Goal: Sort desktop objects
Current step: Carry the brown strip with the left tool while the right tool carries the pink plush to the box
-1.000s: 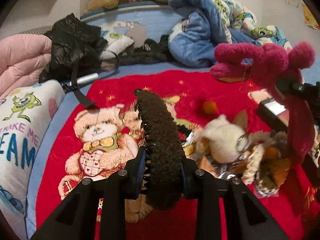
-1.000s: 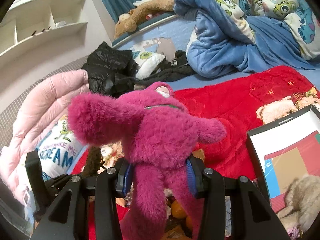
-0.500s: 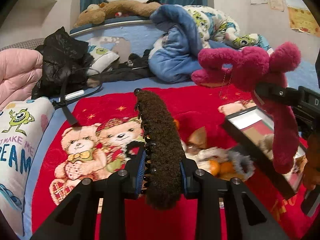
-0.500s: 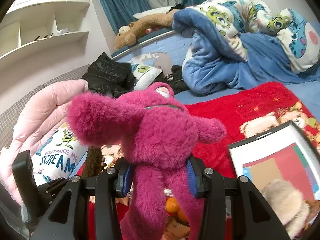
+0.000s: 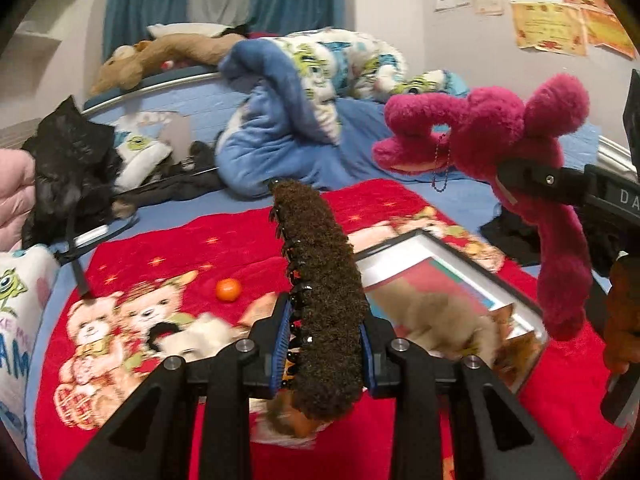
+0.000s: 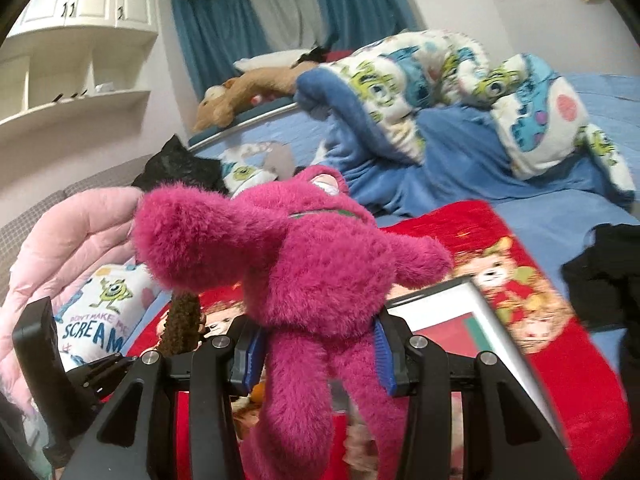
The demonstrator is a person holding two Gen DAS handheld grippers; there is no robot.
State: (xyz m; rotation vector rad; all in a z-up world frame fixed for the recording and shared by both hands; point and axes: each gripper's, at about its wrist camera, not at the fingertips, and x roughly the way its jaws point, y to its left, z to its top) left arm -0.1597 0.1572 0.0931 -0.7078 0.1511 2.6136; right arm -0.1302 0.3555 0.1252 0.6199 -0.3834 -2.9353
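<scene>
While the left wrist view looks out over a bed, the left gripper (image 5: 322,354) is pinching a brown fuzzy hair claw (image 5: 320,288) between its 2 blue-padded fingers (image 5: 280,344), the clip standing up and away from the camera with its dark teeth along its left edge. Below it lies a red teddy-bear blanket (image 5: 240,248) with a small orange ball (image 5: 228,289) resting on it, apart from the clip. A shallow box (image 5: 460,264) with a pale rim sits on the blanket to the right, holding a beige plush (image 5: 436,316). At the right, a magenta plush toy (image 5: 504,136) hangs above the box, clamped by the other gripper.

From the right wrist view, the right gripper (image 6: 320,360) is closed on the magenta plush toy (image 6: 304,256) around its lower body, with the legs dangling toward the camera and both arms spread. The brown hair claw (image 6: 182,322) shows at lower left, beside a printed pillow (image 6: 100,312). The box (image 6: 476,304) lies on the red blanket (image 6: 472,232) just right of the toy.
</scene>
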